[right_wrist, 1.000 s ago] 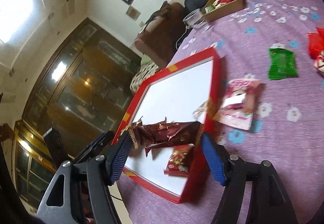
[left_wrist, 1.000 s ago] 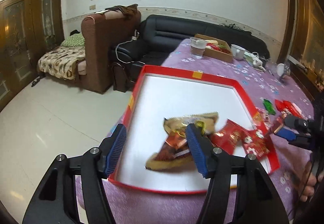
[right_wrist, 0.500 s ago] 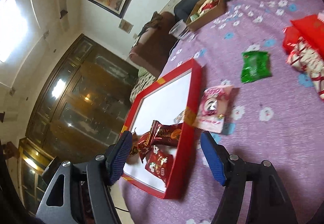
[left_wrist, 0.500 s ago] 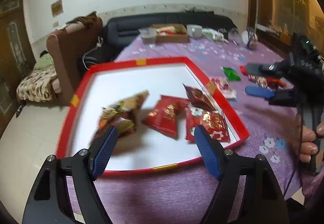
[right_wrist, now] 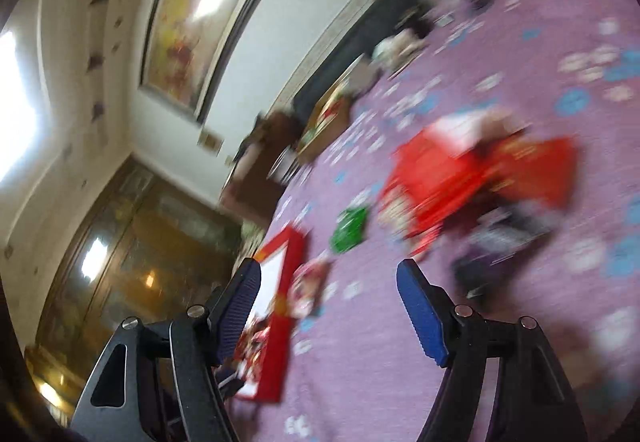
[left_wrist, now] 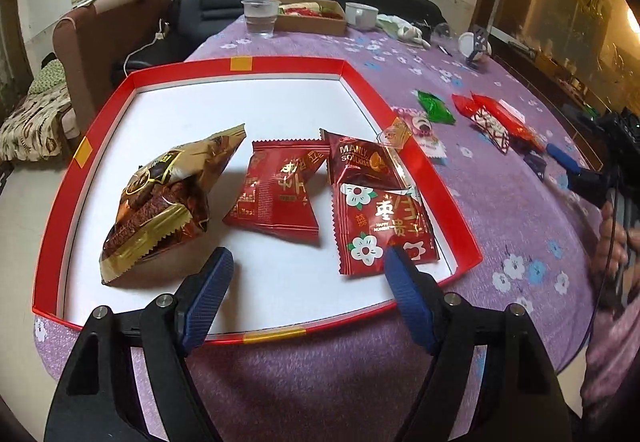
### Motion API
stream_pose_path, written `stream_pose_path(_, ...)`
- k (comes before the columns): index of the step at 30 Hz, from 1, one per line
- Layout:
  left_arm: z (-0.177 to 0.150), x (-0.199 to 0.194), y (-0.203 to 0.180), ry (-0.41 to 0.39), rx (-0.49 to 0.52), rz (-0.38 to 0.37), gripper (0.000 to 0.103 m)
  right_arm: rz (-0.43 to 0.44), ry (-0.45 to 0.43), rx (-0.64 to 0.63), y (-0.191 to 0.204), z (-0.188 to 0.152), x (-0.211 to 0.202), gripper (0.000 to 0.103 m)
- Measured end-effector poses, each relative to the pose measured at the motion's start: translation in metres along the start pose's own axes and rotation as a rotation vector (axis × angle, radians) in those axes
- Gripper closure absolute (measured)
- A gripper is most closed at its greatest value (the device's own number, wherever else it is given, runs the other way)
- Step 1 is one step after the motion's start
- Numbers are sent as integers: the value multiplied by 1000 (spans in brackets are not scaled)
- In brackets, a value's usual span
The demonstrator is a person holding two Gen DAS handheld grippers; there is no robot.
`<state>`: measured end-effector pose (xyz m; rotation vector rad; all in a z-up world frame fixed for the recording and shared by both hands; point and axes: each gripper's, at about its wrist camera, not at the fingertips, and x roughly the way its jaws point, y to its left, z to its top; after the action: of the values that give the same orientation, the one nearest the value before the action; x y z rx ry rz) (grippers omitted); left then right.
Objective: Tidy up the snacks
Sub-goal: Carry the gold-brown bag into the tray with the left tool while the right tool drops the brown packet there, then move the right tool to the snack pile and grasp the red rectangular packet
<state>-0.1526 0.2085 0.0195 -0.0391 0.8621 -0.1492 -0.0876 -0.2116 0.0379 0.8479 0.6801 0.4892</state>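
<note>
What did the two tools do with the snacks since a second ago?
The right tool let its brown packet drop into the red tray and swung away toward the loose snacks on the cloth. The left tool let go of the gold bag and now hangs open and empty over the tray. The green packet stayed put.

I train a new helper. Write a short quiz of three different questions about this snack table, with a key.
1. True or false: the left gripper holds a snack.
2. How many snack packets lie inside the red tray?
3. Which packet on the purple cloth lies nearest the tray: A the green packet, B the pink packet, C the red packets?

Key: 1 false, its fingers stand apart with nothing between them. 2 four. 3 B.
</note>
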Motion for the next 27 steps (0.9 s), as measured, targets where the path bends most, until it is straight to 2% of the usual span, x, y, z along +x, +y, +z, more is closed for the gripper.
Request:
stream_pose_path(3,-1,-4,4,32,9,14,25,-17,-78,78,-24,15,-21,28)
stream_pose_path(7,-9,-14,4,39,33,12,25,-73,-122,131,-43,24,-34,28)
stream_pose_path(13,-15,-25,6,28,-2,16,26,-102,-90,174,-56,23,-32,28)
stream_pose_path(18,-19,-43,-5,-58,33,53,26,-146,-53,162,-55,20,-24,28)
stream_pose_path(23,-8,-52,-24,-108,75,2,26,-148,-56,174,-57,19,-26,28)
stream_pose_path(27,9,-49,-45,-104,113,-13,26,-209,-44,109,-44,35,-25,28)
